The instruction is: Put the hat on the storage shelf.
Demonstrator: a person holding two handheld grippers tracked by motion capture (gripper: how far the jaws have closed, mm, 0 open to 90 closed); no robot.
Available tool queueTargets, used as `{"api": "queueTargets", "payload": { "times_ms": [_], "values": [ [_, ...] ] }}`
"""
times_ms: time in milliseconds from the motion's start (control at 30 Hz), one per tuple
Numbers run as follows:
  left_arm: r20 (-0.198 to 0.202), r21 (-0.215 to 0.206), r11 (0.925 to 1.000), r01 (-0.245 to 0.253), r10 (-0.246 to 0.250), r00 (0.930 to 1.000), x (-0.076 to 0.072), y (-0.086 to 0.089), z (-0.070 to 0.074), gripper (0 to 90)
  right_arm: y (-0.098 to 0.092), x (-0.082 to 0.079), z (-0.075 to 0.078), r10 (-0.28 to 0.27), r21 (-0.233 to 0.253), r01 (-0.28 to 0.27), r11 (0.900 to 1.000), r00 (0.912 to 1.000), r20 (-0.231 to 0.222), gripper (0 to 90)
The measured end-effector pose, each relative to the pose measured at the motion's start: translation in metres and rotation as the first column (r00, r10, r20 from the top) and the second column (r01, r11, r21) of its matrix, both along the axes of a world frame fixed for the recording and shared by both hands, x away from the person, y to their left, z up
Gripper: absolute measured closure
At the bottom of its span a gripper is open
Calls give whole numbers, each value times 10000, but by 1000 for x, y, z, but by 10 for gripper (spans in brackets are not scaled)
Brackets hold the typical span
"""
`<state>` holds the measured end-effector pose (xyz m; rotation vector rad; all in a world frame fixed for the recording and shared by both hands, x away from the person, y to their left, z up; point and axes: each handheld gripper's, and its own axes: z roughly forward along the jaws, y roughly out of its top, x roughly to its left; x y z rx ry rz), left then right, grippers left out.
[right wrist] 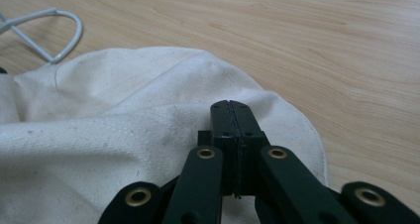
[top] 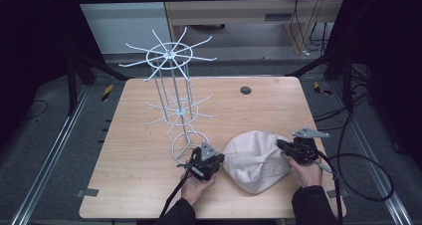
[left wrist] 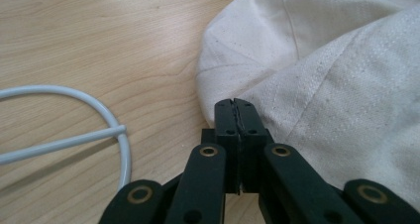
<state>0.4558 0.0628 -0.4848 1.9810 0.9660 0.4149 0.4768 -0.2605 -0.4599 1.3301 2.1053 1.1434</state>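
A white wire display rack (top: 174,93) stands on the left half of the wooden table (top: 149,185), with two tiers of spoked hooks on a thin post and a ring base (top: 188,144) resting flat on the top. Near the far edge of the table sits a small dark round grommet (top: 245,90). Black cables (top: 366,160) loop over the grey floor to the right, and yellow-black tape marks (top: 107,92) lie beside the table's far corners.

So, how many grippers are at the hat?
2. The left gripper is at the left edge of the hat, next to the wire rack; the right gripper is at its right edge.
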Motion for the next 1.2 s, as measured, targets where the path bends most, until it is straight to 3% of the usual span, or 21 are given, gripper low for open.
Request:
{"api": "queueTargets", "payload": {
  "times_ms": [167, 300, 367, 433, 600, 700, 800, 933, 1200],
  "values": [
    [3, -147, 9996, -233, 233, 9997, -1, 6, 1, 898, 1, -9, 1, -71, -237, 73, 9997, 9999, 77, 900],
    [53, -406, 9989, -213, 215, 9998, -17, 20, 9, 898, 1, -12, 1, -59, -359, 65, 9993, 9998, 174, 900],
    [76, -676, 9977, -66, 71, 9999, -26, 22, 14, 898, -1, -12, 4, -163, -275, 171, 9995, 9994, 303, 900],
    [152, -633, 9976, 284, -275, 9995, -35, 19, 18, 896, -6, -8, 7, -392, -39, 394, 9992, 9976, 571, 900],
    [294, -338, 9928, 1153, -1143, 9930, -52, -8, 17, 892, -9, 2, -1, -585, -261, 598, 9979, 9970, 505, 900],
    [336, -129, 9921, 1250, -1245, 9916, -51, -16, 16, 891, -7, 4, -5, -512, -303, 524, 9982, 9980, 379, 900],
    [160, -425, 9924, 1152, -1146, 9933, -44, -21, 15, 890, -5, 4, -7, -411, -556, 422, 9976, 9989, 221, 900],
    [69, -475, 9971, 595, -593, 9982, -30, -21, 13, 896, -7, -4, -7, -427, -494, 439, 9978, 9988, 247, 900],
    [-22, -259, 9997, 49, -49, 10000, -7, -17, 11, 897, -6, -18, -8, -337, -424, 338, 9985, 9994, 20, 900]
  ]
}}
